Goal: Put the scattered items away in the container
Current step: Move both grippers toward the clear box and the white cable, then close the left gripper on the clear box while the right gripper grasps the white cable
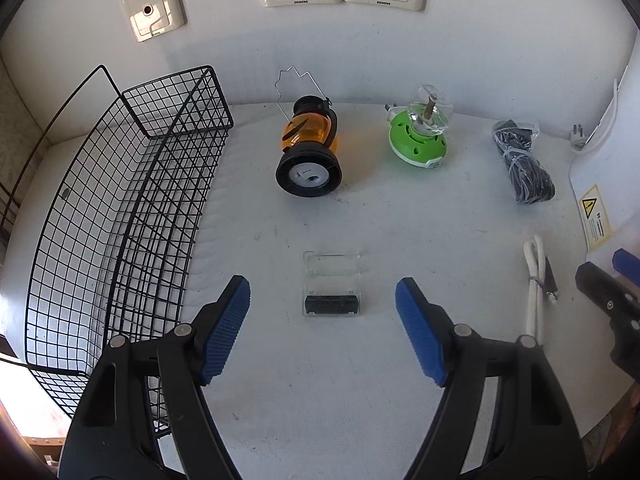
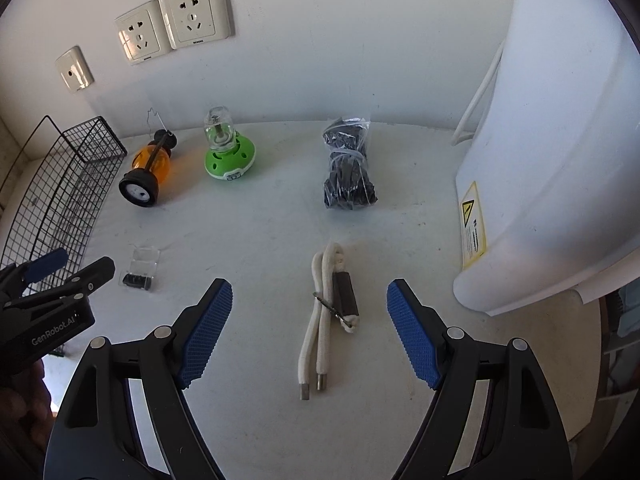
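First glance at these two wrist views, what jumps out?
The orange lantern lying on its side and the green-based lamp with a clear dome stand out at the back of the white table, near the wall. The black wire basket along the left edge holds nothing visible. Both the left gripper and the right gripper are open, above a clear plastic case and a white cable.

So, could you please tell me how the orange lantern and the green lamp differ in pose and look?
The orange lantern lies tipped on its side, black base toward the camera; the green lamp stands upright. The orange lantern has a wire handle; the green lamp has a clear dome. Both sit on the table, outside the wire basket.
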`<state>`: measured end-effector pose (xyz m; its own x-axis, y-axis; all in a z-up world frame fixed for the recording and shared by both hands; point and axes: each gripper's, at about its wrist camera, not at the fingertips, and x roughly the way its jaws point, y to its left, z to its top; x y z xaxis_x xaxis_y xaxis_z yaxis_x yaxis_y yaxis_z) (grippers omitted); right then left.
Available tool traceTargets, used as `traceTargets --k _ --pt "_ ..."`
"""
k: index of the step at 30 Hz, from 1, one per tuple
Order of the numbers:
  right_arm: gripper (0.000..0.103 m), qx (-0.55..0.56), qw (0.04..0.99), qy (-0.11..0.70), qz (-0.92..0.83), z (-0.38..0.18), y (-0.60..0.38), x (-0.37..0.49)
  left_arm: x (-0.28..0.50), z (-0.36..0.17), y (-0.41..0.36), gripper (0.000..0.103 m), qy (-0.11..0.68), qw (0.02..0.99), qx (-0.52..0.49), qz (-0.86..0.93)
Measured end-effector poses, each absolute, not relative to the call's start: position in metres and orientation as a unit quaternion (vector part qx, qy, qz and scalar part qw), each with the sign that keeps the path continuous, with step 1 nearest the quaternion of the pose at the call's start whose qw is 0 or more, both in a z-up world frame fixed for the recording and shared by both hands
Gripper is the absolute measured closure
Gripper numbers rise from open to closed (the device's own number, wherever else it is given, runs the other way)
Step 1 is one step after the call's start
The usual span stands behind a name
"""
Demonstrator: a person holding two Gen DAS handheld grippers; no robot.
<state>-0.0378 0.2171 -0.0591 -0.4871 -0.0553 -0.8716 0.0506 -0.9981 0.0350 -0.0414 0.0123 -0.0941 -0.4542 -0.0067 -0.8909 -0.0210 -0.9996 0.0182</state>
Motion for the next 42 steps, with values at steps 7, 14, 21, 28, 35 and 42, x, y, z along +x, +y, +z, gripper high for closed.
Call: traceTargets --k 7,14,21,28,35,42 --pt "0.023 0.517 0.028 -0.003 -0.856 -0.078 0.220 -0.052 -0.056 -0.117 0.012 0.031 0.019 0.002 -0.533 0.846" --pt "0.023 0.529 0.029 -0.004 -0.848 -0.101 0.219 -0.060 -0.070 -0.136 0.015 0.031 0.024 0.002 -0.542 0.840" --pt "0.023 0.541 0.026 -0.010 -0.840 -0.117 0.221 -0.068 -0.077 -0.152 0.018 0.031 0.030 -0.001 -0.547 0.837" --pt "0.024 0.546 0.031 -0.005 -0.837 -0.128 0.221 -0.075 -0.083 -0.164 0.018 0.031 0.030 -0.002 -0.550 0.835" --pt "0.026 0.555 0.034 -0.002 -0.831 -0.142 0.220 -0.078 -0.083 -0.170 0.016 0.031 0.025 -0.002 -0.546 0.837" --pt "0.034 0.559 0.044 0.006 -0.828 -0.151 0.216 -0.076 -0.083 -0.173 0.007 0.030 0.004 0.005 -0.544 0.839"
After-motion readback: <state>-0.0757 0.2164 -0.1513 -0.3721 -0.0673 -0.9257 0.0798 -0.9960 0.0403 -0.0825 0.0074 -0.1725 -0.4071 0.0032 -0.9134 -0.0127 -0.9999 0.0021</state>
